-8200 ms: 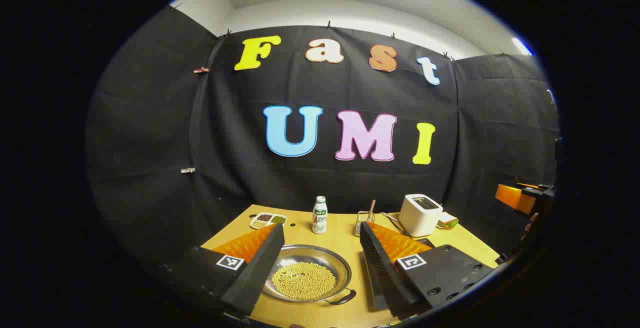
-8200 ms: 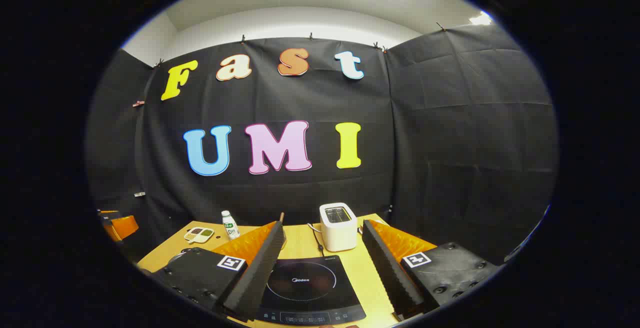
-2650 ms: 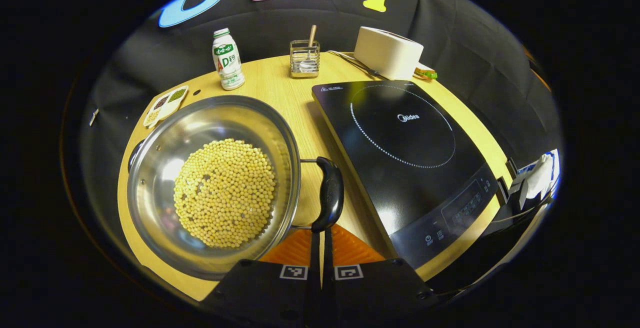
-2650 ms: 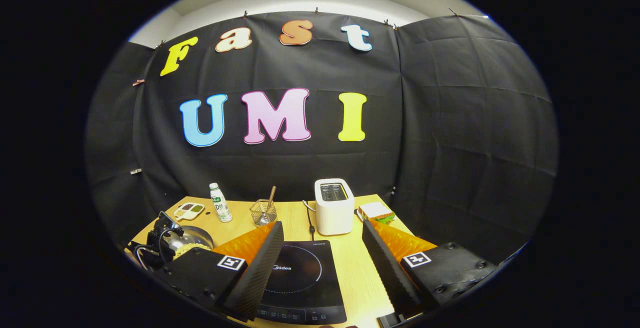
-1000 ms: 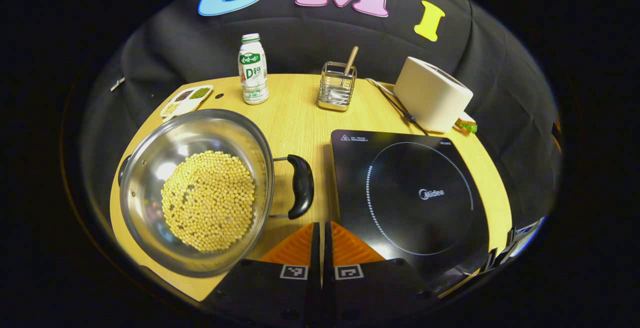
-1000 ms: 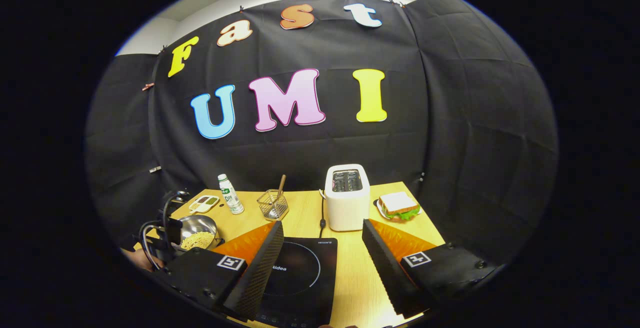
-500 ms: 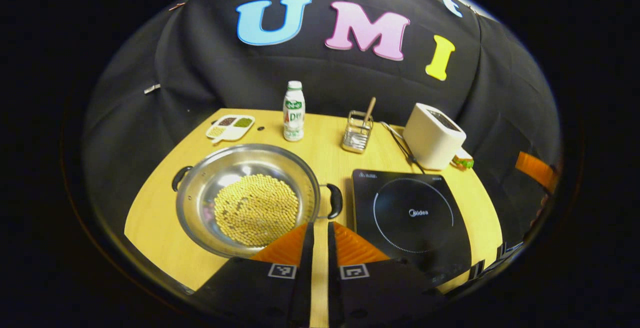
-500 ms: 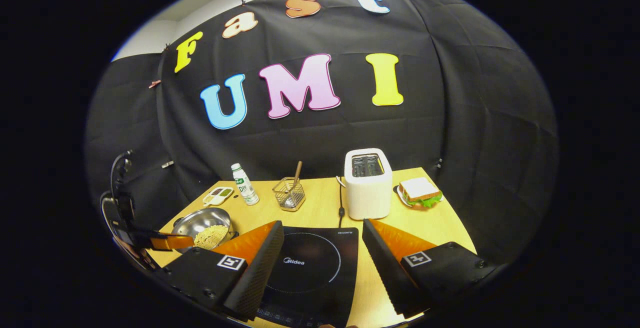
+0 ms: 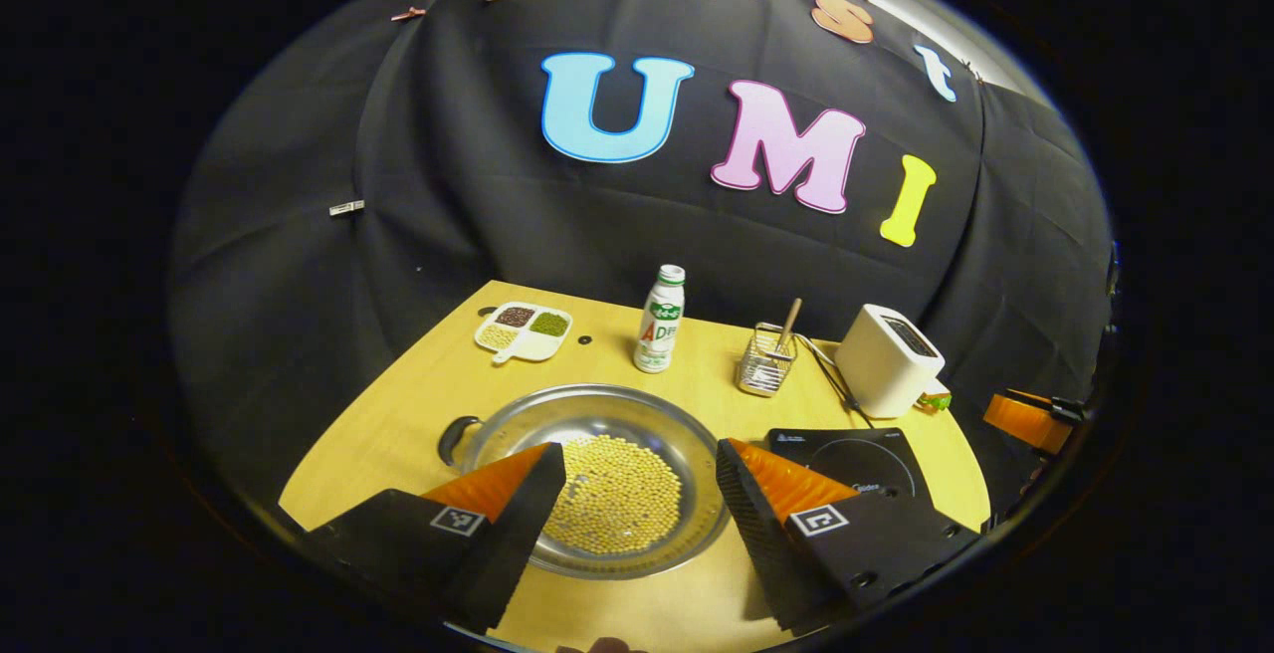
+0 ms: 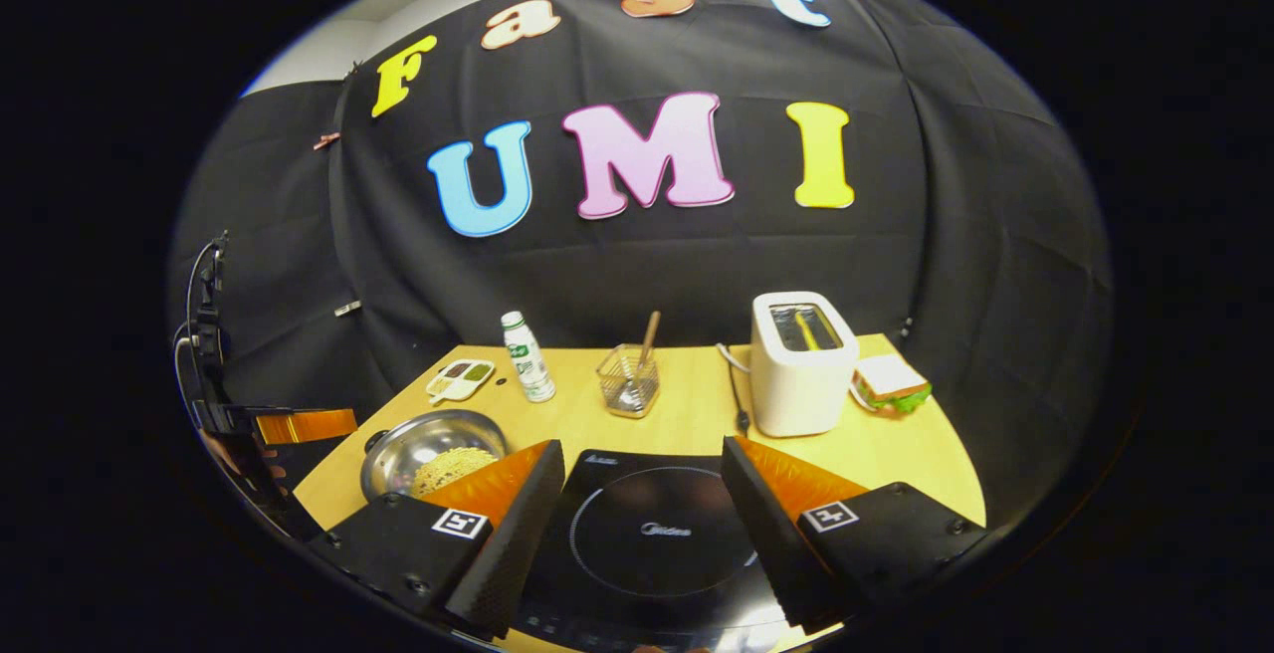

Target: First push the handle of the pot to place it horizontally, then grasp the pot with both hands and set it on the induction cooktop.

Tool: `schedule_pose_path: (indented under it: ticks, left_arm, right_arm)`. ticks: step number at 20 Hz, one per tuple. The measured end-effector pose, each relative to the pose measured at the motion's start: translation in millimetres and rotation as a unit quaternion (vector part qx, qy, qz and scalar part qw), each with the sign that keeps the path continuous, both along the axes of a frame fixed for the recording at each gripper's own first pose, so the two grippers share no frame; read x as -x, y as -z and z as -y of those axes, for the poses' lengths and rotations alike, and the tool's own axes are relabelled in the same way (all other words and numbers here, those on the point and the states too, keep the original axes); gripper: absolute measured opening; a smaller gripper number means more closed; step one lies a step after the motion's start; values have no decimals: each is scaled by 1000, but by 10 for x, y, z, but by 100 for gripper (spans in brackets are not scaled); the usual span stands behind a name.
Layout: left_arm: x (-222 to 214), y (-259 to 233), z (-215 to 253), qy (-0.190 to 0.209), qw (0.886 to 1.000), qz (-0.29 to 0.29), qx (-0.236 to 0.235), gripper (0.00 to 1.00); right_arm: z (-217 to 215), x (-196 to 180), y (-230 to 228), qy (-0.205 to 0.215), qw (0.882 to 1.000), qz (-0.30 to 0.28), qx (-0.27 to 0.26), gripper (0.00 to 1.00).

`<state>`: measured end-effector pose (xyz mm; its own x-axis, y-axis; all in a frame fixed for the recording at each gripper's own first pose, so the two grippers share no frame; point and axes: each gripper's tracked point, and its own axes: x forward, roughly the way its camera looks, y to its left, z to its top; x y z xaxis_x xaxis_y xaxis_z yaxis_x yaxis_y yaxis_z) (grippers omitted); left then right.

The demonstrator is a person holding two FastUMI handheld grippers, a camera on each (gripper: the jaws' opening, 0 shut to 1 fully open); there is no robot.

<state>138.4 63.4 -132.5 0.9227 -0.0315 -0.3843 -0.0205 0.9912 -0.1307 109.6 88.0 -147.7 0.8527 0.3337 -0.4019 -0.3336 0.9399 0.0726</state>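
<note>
The left gripper (image 9: 637, 494) hangs above the pot (image 9: 597, 479), jaws spread wide and holding nothing, with the pot of beans (image 9: 617, 494) on the table (image 9: 398, 434) between the fingers and its dark handle (image 9: 456, 437) at the rim's far left. Beyond the pot stand a bottle (image 9: 660, 332), a divided dish (image 9: 523, 331), a wire holder (image 9: 764, 371) and a toaster (image 9: 886, 374), with the cooktop (image 9: 846, 459) just right of the pot. The right gripper (image 10: 637, 524), also wide open and empty, hangs over the cooktop (image 10: 657, 534), the pot (image 10: 428, 449) on the table to its left, the toaster (image 10: 799, 362) and a sandwich (image 10: 889, 381) beyond.
</note>
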Motion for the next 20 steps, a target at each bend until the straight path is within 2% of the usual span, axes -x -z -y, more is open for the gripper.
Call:
schedule_pose_path:
  ticks: [4, 8, 14, 20]
  left_arm:
    - [-98, 171, -690, 2, 1000, -16, -21, 95]
    - [-294, 410, -1161, 17, 999, -28, -18, 95]
    - [-641, 830, -1543, 48, 998, -45, 0, 95]
    - [-966, 1240, -1624, 77, 995, -64, 26, 95]
  right_arm:
    - [-743, 54, 322, -29, 999, -44, 9, 99]
    - [-1353, 115, 742, -47, 995, -88, 14, 99]
    - [-1523, -145, 1407, -10, 990, -138, 42, 99]
    - [-1629, -215, 1863, 16, 982, -187, 27, 99]
